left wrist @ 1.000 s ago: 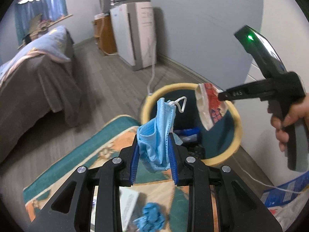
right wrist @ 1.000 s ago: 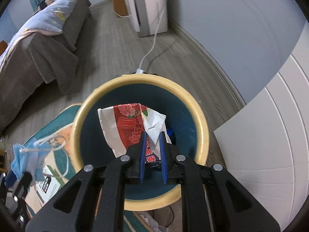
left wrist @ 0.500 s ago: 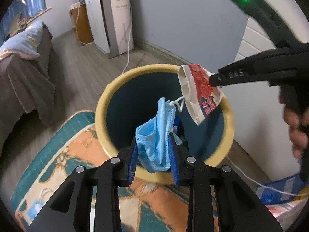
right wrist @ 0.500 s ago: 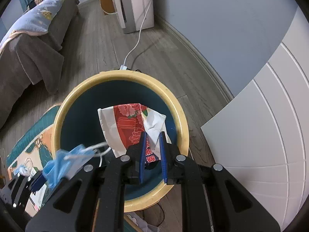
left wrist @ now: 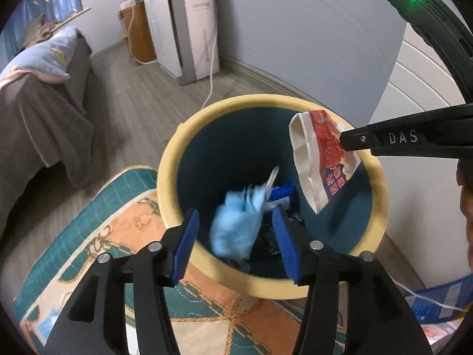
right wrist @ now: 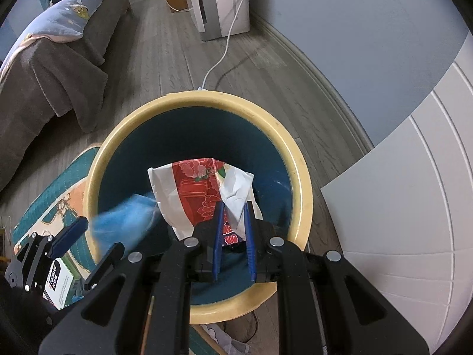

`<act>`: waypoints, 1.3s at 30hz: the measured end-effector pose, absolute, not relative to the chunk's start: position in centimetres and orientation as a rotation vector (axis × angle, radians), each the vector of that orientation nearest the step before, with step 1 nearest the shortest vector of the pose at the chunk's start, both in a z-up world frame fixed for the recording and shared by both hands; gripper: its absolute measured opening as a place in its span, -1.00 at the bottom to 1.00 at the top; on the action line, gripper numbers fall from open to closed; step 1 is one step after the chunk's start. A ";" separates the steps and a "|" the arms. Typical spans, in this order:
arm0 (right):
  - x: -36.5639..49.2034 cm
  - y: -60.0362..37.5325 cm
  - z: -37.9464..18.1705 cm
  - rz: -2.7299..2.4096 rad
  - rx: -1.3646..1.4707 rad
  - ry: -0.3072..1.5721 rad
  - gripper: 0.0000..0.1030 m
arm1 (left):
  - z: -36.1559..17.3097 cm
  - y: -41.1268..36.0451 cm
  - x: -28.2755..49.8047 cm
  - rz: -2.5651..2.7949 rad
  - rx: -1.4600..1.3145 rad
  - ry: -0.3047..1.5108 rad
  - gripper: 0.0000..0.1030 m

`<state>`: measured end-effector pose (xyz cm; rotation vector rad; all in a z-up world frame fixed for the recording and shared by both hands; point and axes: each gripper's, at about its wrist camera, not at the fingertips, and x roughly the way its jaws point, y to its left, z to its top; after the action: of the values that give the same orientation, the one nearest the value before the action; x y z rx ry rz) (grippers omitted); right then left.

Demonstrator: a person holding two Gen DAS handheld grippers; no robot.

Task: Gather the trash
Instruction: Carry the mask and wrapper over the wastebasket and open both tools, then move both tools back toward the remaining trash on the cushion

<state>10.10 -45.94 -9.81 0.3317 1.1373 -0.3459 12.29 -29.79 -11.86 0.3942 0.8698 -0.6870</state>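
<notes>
A round bin with a yellow rim point(left wrist: 168, 159) point(right wrist: 301, 177) and dark blue inside stands on the floor. My left gripper point(left wrist: 235, 222) is open over its near rim. A light blue face mask point(left wrist: 236, 224) point(right wrist: 124, 222) is blurred, loose between the fingers and falling into the bin. My right gripper point(right wrist: 233, 210) point(left wrist: 344, 142) is shut on a red and white wrapper point(right wrist: 195, 186) point(left wrist: 322, 159) and holds it over the bin's mouth. Blue and white trash point(left wrist: 280, 192) lies at the bin's bottom.
A teal and orange rug point(left wrist: 118, 236) lies beside the bin. A bed with a grey cover point(left wrist: 38, 112) is to the left. A white appliance point(left wrist: 183, 26) with a cord stands by the wall. A white panel point(right wrist: 399, 207) is on the right. A small box point(right wrist: 57, 278) lies on the rug.
My left gripper has opened and let go of the face mask, which now drops into the bin. My right gripper still holds the wrapper over the bin.
</notes>
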 end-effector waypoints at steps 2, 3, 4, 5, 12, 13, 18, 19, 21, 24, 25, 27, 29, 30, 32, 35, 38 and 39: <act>10.1 -45.9 -9.8 -0.341 0.333 1.138 -0.71 | -11.5 -29.4 12.1 -0.685 0.391 0.858 0.32; 10.1 -45.9 -9.8 -0.339 0.336 1.139 -0.60 | -11.4 -29.2 11.9 -0.680 0.391 0.848 0.49; 10.0 -45.9 -9.8 -0.343 0.334 1.139 -0.47 | -11.3 -29.0 11.7 -0.674 0.391 0.839 0.63; 10.0 -45.9 -9.7 -0.351 0.331 1.137 -0.09 | -11.1 -28.7 11.6 -0.660 0.392 0.825 0.72; 10.0 -45.4 -8.6 -0.338 0.347 1.087 0.82 | -10.4 -26.7 11.8 -0.599 0.366 0.796 0.82; 10.0 -45.1 -8.4 -0.334 0.341 1.082 0.86 | -10.2 -26.4 11.9 -0.590 0.363 0.792 0.83; 10.2 -43.4 -6.5 -0.316 0.309 1.036 0.89 | -9.2 -24.4 11.9 -0.533 0.366 0.793 0.84; 10.1 -43.0 -6.0 -0.311 0.295 1.025 0.89 | -8.9 -24.1 11.9 -0.523 0.368 0.791 0.84; 10.0 -42.0 -5.4 -0.301 0.265 1.010 0.89 | -8.0 -23.1 11.6 -0.505 0.359 0.781 0.84; 9.6 -40.5 -4.6 -0.284 0.229 0.998 0.89 | -6.3 -20.9 10.6 -0.478 0.331 0.768 0.85; 9.5 -39.9 -4.3 -0.282 0.221 0.992 0.89 | -5.9 -20.3 10.4 -0.473 0.326 0.765 0.85; 9.2 -38.6 -3.8 -0.264 0.204 0.988 0.89 | -4.8 -18.7 9.6 -0.457 0.325 0.757 0.85; 9.0 -37.5 -3.4 -0.256 0.185 0.993 0.89 | -3.8 -17.1 8.9 -0.439 0.330 0.751 0.85; 8.8 -36.7 -3.0 -0.257 0.176 0.994 0.89 | -3.1 -16.1 8.5 -0.425 0.331 0.746 0.85; 8.3 -35.4 -2.2 -0.255 0.174 0.981 0.89 | -2.0 -14.2 7.9 -0.395 0.321 0.738 0.88; 7.4 -33.4 -1.3 -0.224 0.199 0.954 0.89 | -0.4 -11.0 6.7 -0.347 0.281 0.730 0.90; 6.5 -31.5 -1.5 -0.195 0.204 0.959 0.89 | 0.3 -7.9 5.3 -0.302 0.272 0.734 0.90; 6.4 -30.6 -1.6 -0.187 0.183 0.967 0.89 | 0.5 -6.6 4.8 -0.279 0.268 0.736 0.90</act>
<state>6.36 -30.59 -1.64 0.1830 0.9667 -0.1865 4.79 -6.60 0.47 0.2680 0.7362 -0.2785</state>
